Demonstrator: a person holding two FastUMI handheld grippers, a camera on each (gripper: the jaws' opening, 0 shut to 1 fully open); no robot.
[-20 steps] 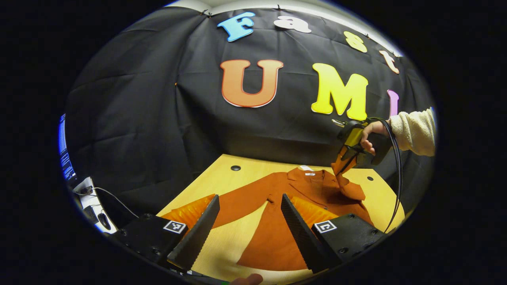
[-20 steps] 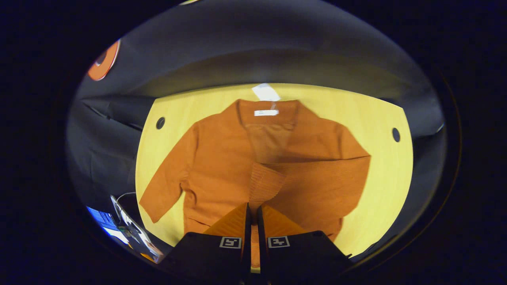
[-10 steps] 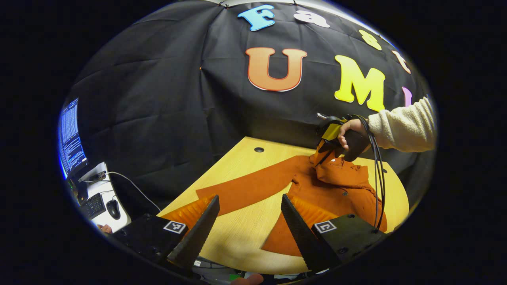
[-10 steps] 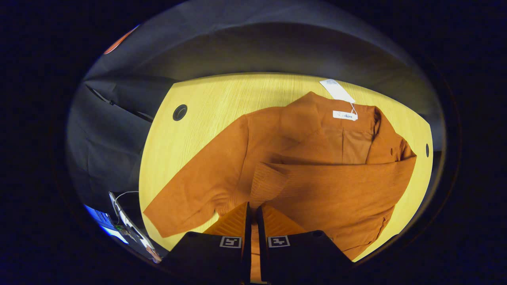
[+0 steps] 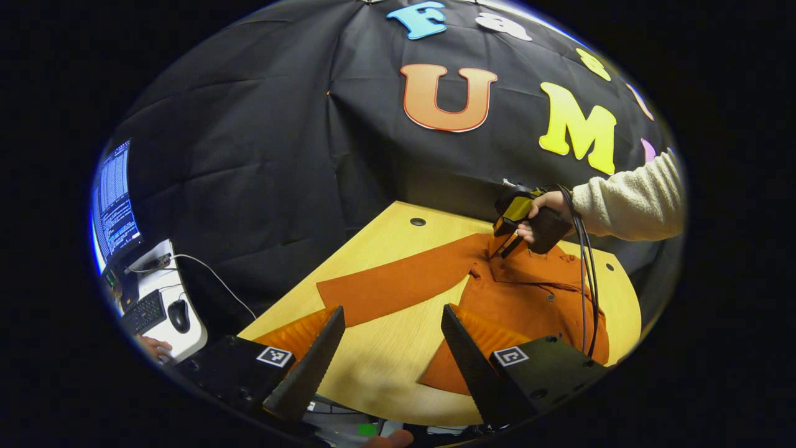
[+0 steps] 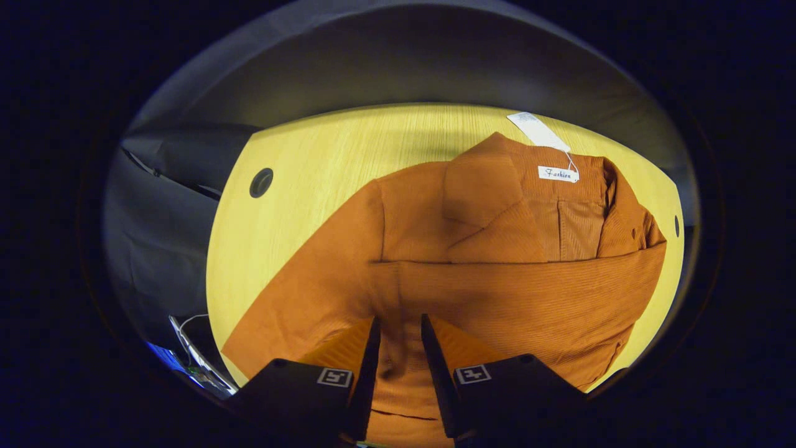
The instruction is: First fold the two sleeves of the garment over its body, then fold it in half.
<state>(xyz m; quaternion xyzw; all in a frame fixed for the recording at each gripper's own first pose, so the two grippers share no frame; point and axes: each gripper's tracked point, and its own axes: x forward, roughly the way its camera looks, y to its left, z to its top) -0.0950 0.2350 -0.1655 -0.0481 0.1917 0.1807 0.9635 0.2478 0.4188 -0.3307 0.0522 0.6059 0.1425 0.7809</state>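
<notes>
Across the garment (image 6: 497, 292) lies one folded sleeve (image 6: 528, 289) (right gripper (image 6: 398, 330) slightly parted above it), left gripper (image 5: 392, 323) wide apart.

right tongs (image 6: 398, 323) parted, sleeve (image 6: 516, 292) released across body

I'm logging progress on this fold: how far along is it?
Done: one sleeve lies folded across the garment. In hand: the right gripper, jaws parted, is over that sleeve's cuff. Left: the other sleeve lies spread on the table ahead of the open left gripper; then the half fold.
</notes>
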